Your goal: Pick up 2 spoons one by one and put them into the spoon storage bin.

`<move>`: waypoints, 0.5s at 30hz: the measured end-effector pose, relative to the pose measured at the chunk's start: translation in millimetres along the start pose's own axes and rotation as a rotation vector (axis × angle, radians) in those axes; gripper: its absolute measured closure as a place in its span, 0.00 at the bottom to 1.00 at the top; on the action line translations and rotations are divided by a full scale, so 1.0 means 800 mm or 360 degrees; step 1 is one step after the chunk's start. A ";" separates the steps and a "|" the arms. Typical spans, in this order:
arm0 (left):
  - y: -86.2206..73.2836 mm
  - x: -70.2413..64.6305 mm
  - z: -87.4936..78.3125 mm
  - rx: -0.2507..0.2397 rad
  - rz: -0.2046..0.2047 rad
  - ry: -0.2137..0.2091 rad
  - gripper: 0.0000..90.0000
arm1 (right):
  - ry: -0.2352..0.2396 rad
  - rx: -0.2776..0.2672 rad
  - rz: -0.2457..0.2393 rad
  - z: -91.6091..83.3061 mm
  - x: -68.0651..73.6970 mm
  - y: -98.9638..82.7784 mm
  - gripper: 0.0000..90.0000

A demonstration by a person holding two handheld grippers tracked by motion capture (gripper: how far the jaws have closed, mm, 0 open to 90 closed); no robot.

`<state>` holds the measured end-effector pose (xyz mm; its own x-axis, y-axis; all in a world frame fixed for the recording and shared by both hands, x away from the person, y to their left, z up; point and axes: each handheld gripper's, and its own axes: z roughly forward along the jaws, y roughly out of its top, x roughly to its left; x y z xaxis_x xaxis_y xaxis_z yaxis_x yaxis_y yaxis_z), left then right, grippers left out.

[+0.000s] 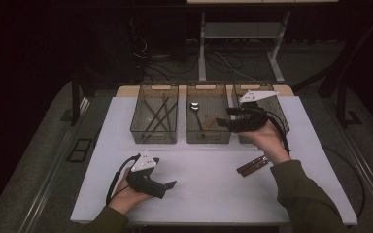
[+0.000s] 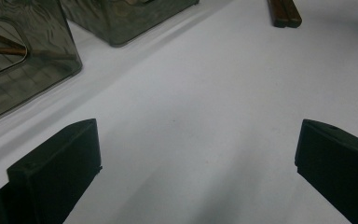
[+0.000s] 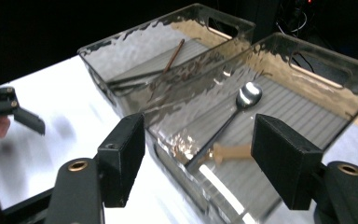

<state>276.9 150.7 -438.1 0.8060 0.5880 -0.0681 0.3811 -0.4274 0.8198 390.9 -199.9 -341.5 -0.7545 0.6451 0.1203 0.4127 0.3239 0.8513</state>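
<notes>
Dark room swallows the floor; right gripper hides the third bin; both grippers' jaws wide, empty.

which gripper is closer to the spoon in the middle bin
Right. The right gripper hangs at the middle bin's right edge, jaws open toward the spoon. The left gripper rests low on the table, well short of the bins.
</notes>
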 end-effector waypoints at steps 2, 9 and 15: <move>0.000 0.000 0.000 -0.0004 0.0000 0.0001 0.00 | -0.0006 0.0000 0.0004 -0.006 0.000 -0.009 0.38; 0.001 -0.001 0.001 0.0002 0.0006 0.0004 0.00 | -0.0049 0.0020 0.0020 -0.024 -0.005 -0.040 0.40; 0.001 -0.002 -0.001 -0.0001 0.0010 0.0011 0.00 | -0.0082 0.0084 0.0008 -0.038 -0.010 -0.064 0.49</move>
<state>275.6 150.5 -436.9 0.8053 0.5899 -0.0592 0.3758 -0.4307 0.8205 360.5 -242.4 -370.3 -0.7258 0.6811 0.0968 0.4436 0.3558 0.8226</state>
